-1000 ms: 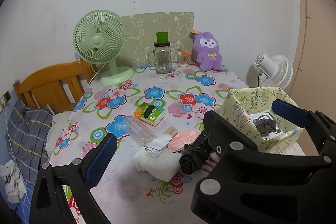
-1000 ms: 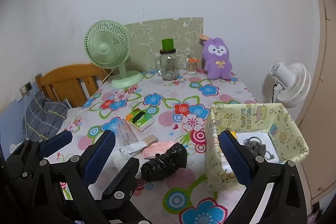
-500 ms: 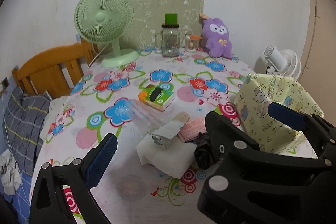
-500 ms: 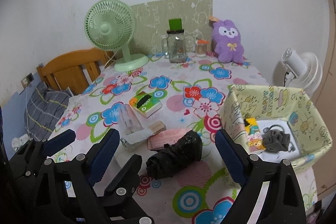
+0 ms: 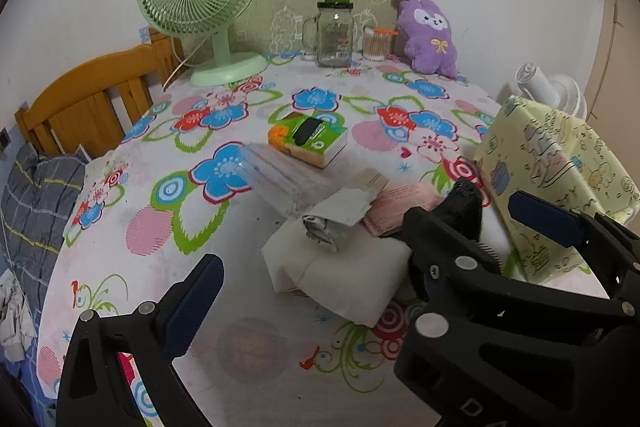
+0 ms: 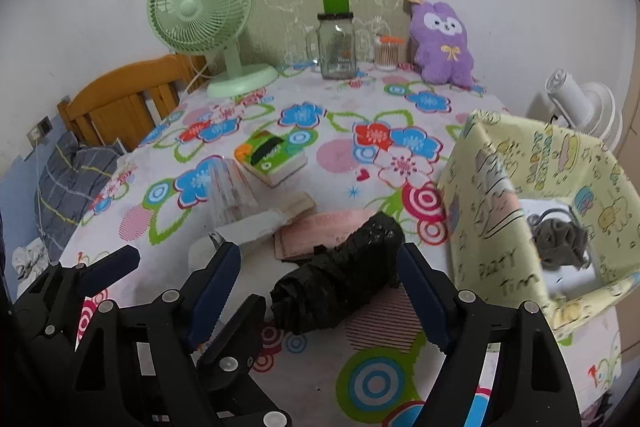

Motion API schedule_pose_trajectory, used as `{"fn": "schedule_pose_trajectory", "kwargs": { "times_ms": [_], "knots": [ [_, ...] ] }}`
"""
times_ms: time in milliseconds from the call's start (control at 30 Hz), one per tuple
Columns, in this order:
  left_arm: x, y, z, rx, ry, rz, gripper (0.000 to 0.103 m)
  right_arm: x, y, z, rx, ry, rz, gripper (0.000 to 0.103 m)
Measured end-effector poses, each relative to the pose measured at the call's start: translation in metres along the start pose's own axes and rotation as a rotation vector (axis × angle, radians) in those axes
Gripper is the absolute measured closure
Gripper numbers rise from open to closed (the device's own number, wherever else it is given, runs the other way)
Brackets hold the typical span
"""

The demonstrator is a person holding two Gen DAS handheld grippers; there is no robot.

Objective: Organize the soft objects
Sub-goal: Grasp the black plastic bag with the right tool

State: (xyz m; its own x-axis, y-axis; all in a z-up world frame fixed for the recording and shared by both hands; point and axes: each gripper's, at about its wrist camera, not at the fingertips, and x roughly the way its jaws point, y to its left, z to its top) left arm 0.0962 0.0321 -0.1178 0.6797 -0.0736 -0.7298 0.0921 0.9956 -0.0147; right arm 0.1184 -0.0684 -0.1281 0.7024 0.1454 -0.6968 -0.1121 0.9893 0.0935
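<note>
**Fingers over the soft pile, nothing gripped**

Right gripper [image 6: 320, 291] is mine on the right: jaws closing, with the black crumpled bag [image 6: 340, 279] lying between the two blue pads. Pads not pressing on it as far as I can see; gap visible on both sides. Bag rests on the worktop [image 6: 360, 379], on the floral cloth, just beside the yellow paper box [image 6: 492, 227].

Left gripper [image 5: 360, 251] is spread wide, nothing pinched. Below and between its fingers sits the white folded cloth [image 5: 344, 275], flat on the worktop. On top of that cloth's far edge lies a small grey-white rolled packet [image 5: 332, 223]. Touching the packet on the right is the pink folded cloth [image 5: 400, 207], partly hidden behind my right gripper's black frame in the left view.

Clear plastic sleeve [image 5: 276, 179] lies just behind the packet, angled toward the green tissue pack [image 5: 308, 139], which sits near mid-worktop.

Yellow paper box is open on top at the right edge of the worktop. Inside, seen from the right view: a grey knotted soft thing [image 6: 560, 239] on a white sheet. What it is exactly, cannot tell.

Back row along the wall: green desk fan [image 6: 204, 15], glass jar [image 6: 336, 47] with green lid, small cotton swab cup [image 6: 388, 55], purple plush bunny [image 6: 440, 43] upright against the wall.

Wooden chair back [image 5: 92, 103] is at the left of the worktop.
</note>
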Motion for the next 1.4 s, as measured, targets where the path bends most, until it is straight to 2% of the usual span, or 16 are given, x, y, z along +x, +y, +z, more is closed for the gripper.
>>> {"fn": "schedule_pose_trajectory", "kwargs": {
  "times_ms": [267,467,567,600,633,733,933,1167,1233,1400],
  "knots": [
    [0.020,0.003,-0.004,-0.009,0.038,-0.021,0.002,0.023,-0.002,-0.006,0.028,0.072,-0.010,0.021],
    [0.033,-0.001,-0.003,0.009,0.060,-0.031,0.002,0.036,-0.006,-0.009,0.055,0.117,-0.013,0.026],
    [0.040,-0.002,-0.004,0.015,0.080,-0.050,0.002,0.043,-0.010,-0.011,0.077,0.146,0.001,0.031],
    [0.043,-0.003,-0.005,0.020,0.091,-0.054,0.002,0.045,-0.010,-0.011,0.081,0.154,0.000,0.036],
    [0.044,-0.004,-0.005,0.027,0.096,-0.044,0.001,0.046,-0.010,-0.012,0.077,0.155,-0.019,0.048],
    [0.049,-0.006,-0.005,0.032,0.101,-0.049,0.001,0.048,-0.009,-0.012,0.039,0.149,-0.036,0.053],
    [0.056,-0.005,-0.004,0.026,0.114,-0.056,0.000,0.049,-0.013,-0.011,0.049,0.146,-0.026,0.059],
    [0.059,-0.009,-0.005,0.051,0.116,-0.040,0.000,0.048,-0.016,-0.013,0.056,0.144,-0.017,0.060],
    [0.058,-0.009,-0.006,0.055,0.112,-0.043,0.003,0.048,-0.015,-0.013,0.052,0.143,-0.016,0.060],
    [0.052,-0.010,-0.007,0.065,0.107,-0.058,0.015,0.045,-0.015,-0.015,0.045,0.137,-0.008,0.061]
  ]
}}
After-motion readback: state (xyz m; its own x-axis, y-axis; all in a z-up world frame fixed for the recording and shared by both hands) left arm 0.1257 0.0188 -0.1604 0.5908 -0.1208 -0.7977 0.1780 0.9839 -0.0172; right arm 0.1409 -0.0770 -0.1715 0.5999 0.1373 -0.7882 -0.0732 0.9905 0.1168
